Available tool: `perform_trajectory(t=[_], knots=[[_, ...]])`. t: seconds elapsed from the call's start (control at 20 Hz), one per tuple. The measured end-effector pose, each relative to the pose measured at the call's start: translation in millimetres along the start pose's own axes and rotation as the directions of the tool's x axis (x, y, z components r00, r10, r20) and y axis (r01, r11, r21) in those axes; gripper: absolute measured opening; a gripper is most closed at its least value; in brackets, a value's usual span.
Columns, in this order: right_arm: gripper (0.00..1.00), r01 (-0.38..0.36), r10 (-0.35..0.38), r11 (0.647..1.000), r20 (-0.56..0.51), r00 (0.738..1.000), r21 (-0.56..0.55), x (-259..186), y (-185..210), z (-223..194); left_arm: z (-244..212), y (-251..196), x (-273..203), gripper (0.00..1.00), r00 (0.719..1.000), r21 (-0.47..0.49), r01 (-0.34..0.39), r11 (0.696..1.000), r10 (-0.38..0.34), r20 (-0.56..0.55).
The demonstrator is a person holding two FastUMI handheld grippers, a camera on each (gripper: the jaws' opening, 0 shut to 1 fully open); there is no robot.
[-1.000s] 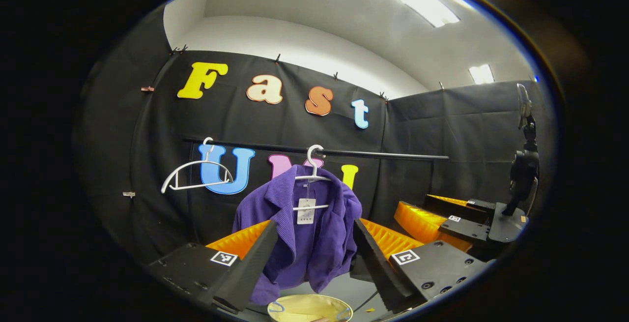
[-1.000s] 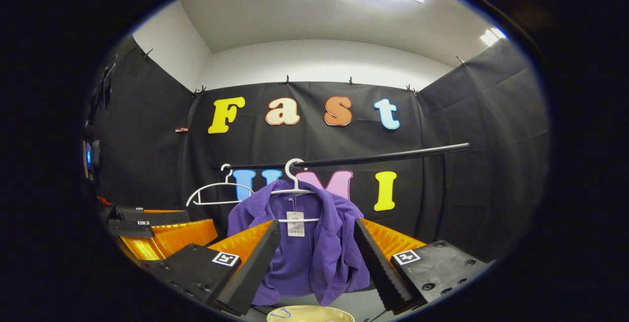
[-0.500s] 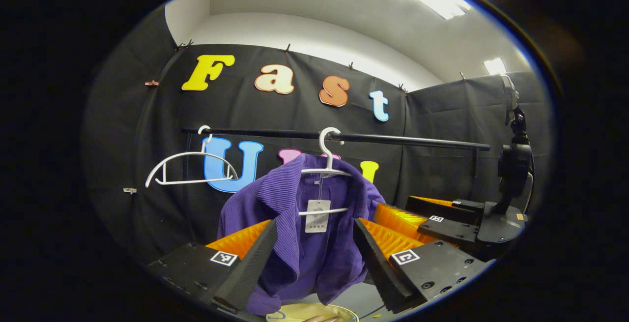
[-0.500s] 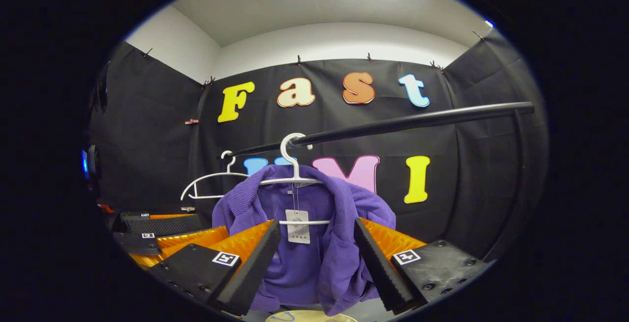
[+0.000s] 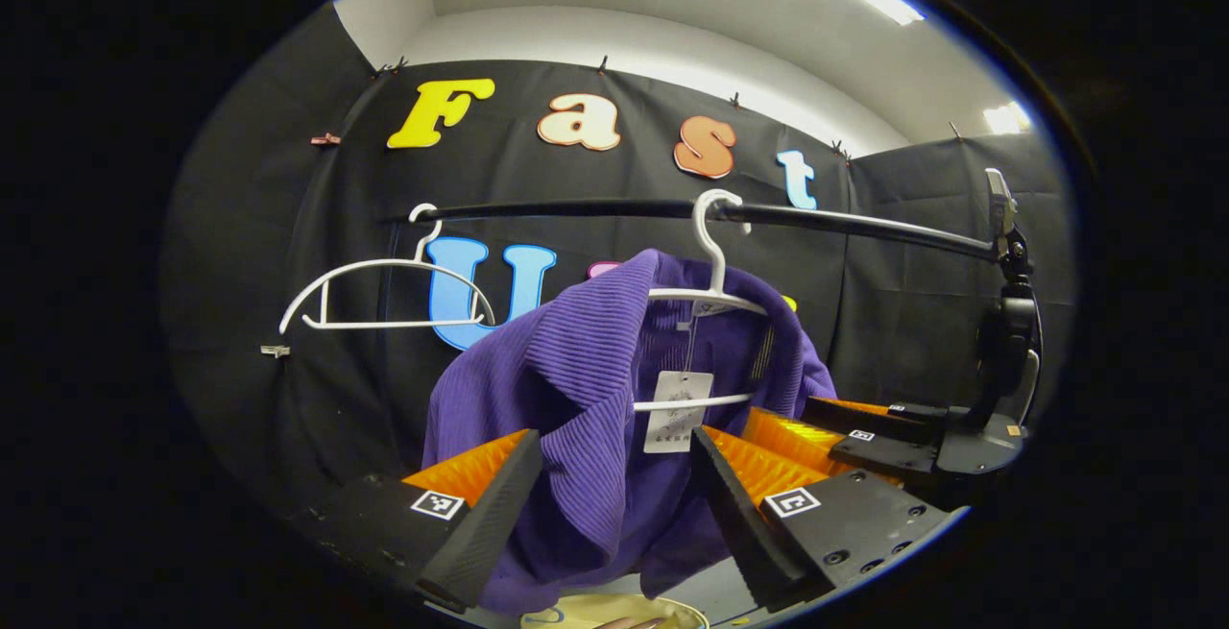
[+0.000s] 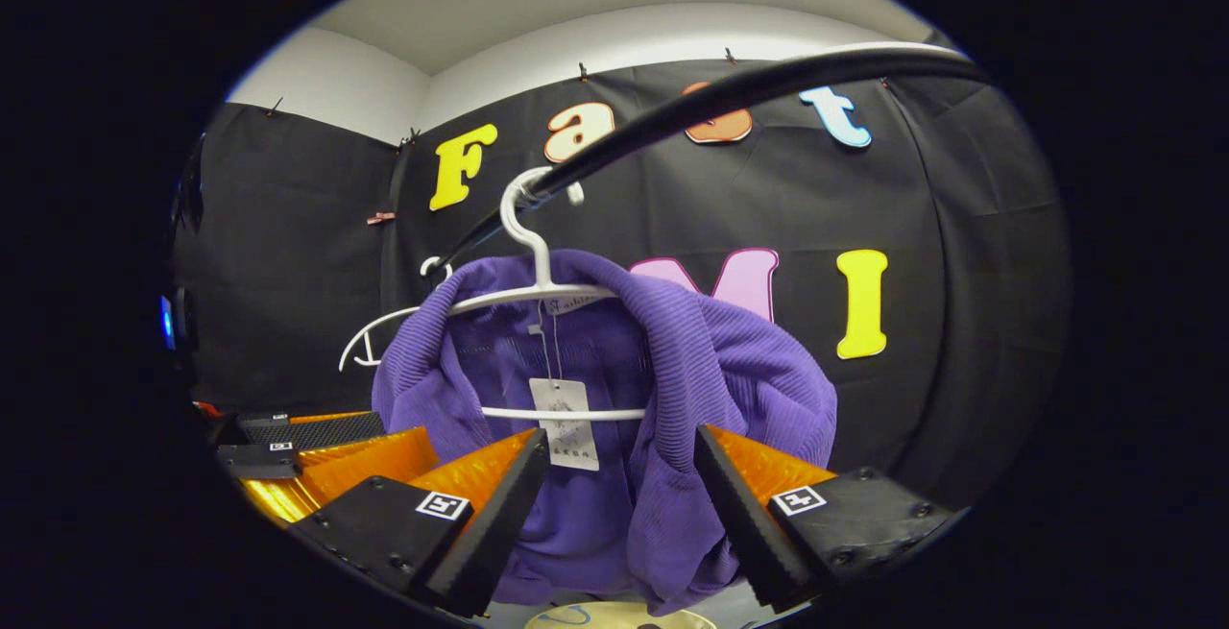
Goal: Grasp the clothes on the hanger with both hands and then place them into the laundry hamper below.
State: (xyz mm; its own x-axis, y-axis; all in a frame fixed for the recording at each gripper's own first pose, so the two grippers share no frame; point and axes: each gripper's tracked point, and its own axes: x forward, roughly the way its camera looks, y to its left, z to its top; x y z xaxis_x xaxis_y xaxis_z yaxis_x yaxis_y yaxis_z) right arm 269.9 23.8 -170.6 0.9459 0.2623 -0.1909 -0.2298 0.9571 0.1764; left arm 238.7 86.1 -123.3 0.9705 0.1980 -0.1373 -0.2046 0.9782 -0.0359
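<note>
A purple ribbed garment (image 5: 586, 399) (image 6: 691, 370) with a white tag hangs on a white hanger (image 5: 715, 264) (image 6: 533, 264) from a black rail (image 5: 845, 224) (image 6: 730, 96). My left gripper (image 5: 614, 475) stands open just in front of the garment's left shoulder, fingers either side of the cloth but apart from it. The right gripper (image 6: 619, 480) is open too, close before the garment's right half. In the left gripper view the right gripper (image 5: 864, 427) shows at the right edge. The hamper's pale rim (image 5: 614, 612) (image 6: 624, 617) peeks below the garment.
An empty white hanger (image 5: 384, 288) (image 6: 384, 341) hangs on the rail to the left of the garment. A black camera stand (image 5: 1003, 341) rises at the right side in the left gripper view.
Both grippers have moved forward and up toward the garment, which now looms larger between their fingers. The rail has risen in both views. Jaws stay open.
</note>
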Motion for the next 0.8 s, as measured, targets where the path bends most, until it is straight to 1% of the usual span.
perform_trajectory(t=[0.1, 0.25, 0.4, 0.5, 0.7, 0.75, 0.8], knots=[[0.98, 0.008, -0.007, 1.000, -0.023, 1.000, 0.008, 9, -8, -9, -9, 2, 11, 0.98, 1.000, -0.008, -0.013, 1.000, 0.012, -0.021], [0.98, 0.039, -0.038, 0.999, -0.051, 0.998, 0.019, 18, -25, -20, -20, 3, 27, 0.98, 0.998, -0.008, -0.028, 1.000, 0.027, -0.052], [0.98, 0.062, -0.061, 0.998, -0.079, 0.995, 0.011, 25, -37, -32, -29, 5, 41, 0.98, 0.997, -0.008, -0.048, 0.999, 0.047, -0.054], [0.98, 0.051, -0.049, 0.998, -0.098, 0.994, 0.019, 33, -35, -41, -34, 7, 50, 0.98, 0.996, -0.015, -0.065, 0.998, 0.064, -0.055], [0.97, 0.006, -0.002, 0.999, -0.103, 0.995, 0.035, 49, -28, -48, -35, 9, 65, 0.98, 0.995, -0.018, -0.096, 0.995, 0.095, -0.032], [0.93, 0.007, -0.004, 0.999, -0.100, 0.995, 0.033, 53, -31, -48, -35, 10, 68, 0.98, 0.994, -0.013, -0.102, 0.995, 0.101, -0.029], [0.85, 0.008, -0.005, 0.999, -0.098, 0.995, 0.032, 57, -32, -48, -36, 10, 71, 0.96, 0.994, -0.009, -0.102, 0.995, 0.101, -0.027]])
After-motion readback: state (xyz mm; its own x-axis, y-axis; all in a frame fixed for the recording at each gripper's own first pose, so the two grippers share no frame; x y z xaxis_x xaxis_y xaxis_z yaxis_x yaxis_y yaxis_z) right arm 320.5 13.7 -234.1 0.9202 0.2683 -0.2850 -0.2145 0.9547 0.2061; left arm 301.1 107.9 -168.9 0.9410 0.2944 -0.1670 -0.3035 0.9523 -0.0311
